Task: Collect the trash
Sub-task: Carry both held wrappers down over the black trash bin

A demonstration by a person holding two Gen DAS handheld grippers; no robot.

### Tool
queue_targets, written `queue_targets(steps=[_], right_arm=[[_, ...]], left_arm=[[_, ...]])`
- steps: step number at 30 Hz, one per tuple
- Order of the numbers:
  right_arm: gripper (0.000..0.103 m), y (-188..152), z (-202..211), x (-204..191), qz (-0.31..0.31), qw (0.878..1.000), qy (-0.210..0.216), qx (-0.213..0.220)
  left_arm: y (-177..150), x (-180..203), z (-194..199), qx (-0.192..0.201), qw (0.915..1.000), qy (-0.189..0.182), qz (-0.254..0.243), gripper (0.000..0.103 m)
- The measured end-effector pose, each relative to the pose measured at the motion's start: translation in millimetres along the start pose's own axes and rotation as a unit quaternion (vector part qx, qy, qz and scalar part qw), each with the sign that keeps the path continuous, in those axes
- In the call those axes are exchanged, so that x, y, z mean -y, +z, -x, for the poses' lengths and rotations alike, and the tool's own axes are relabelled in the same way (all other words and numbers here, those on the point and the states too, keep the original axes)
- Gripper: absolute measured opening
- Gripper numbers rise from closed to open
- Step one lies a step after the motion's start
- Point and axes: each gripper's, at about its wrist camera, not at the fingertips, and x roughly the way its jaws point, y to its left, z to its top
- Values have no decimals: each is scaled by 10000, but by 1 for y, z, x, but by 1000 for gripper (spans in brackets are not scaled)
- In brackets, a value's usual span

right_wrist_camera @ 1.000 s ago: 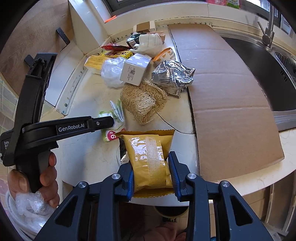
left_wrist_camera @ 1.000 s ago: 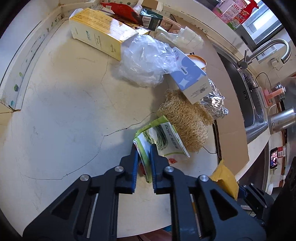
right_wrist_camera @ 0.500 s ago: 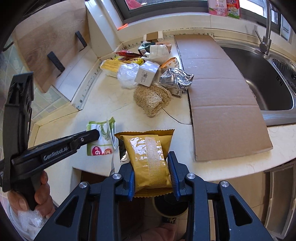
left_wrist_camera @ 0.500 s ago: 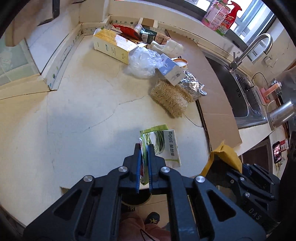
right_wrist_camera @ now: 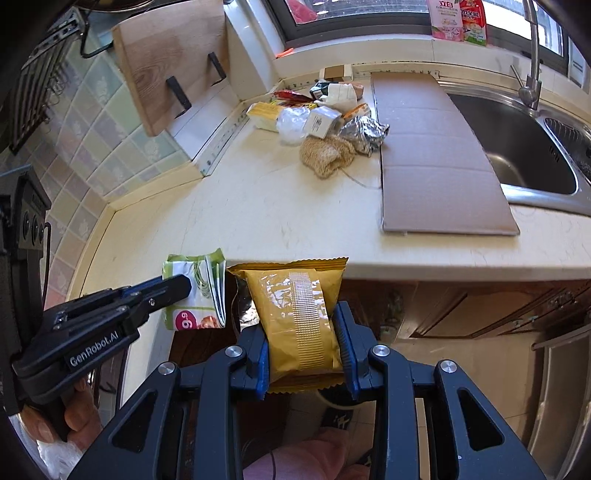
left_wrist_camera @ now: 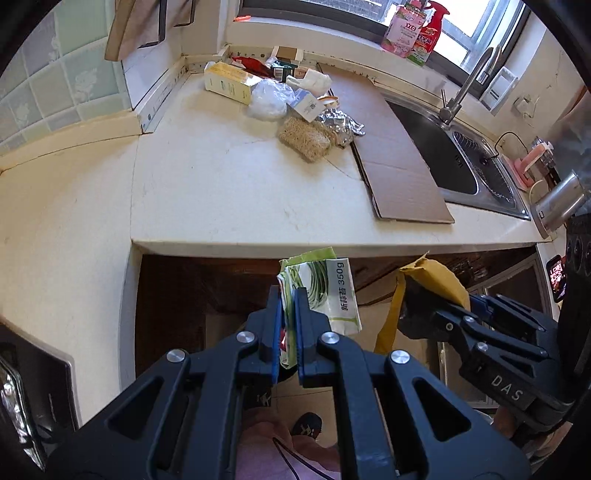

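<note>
Past the counter edge, the left gripper pinches a green wrapper marked "350g"; the right gripper, beside one lettered "GenRobot.AI", clamps a yellow packet.

A cardboard sheet is lying flat on the counter, touching the sink rim. A tap is standing behind the sink. A wooden board is leaning against the tiled wall. Two bottles are standing on the windowsill.
</note>
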Motion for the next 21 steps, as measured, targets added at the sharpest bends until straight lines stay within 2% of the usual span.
queue_targets(steps=[7, 12, 21], right_arm=[[31, -63, 7, 23, 60, 9997, 143, -177], [30, -105, -7, 47, -23, 9991, 174, -387], [30, -163, -60, 99, -358, 9968, 155, -698]], left_arm=[[-66, 26, -10, -97, 9998, 180, 66, 4], [-105, 36, -39, -328, 9990, 260, 170, 4], [-142, 32, -111, -640, 9966, 438, 259, 4]])
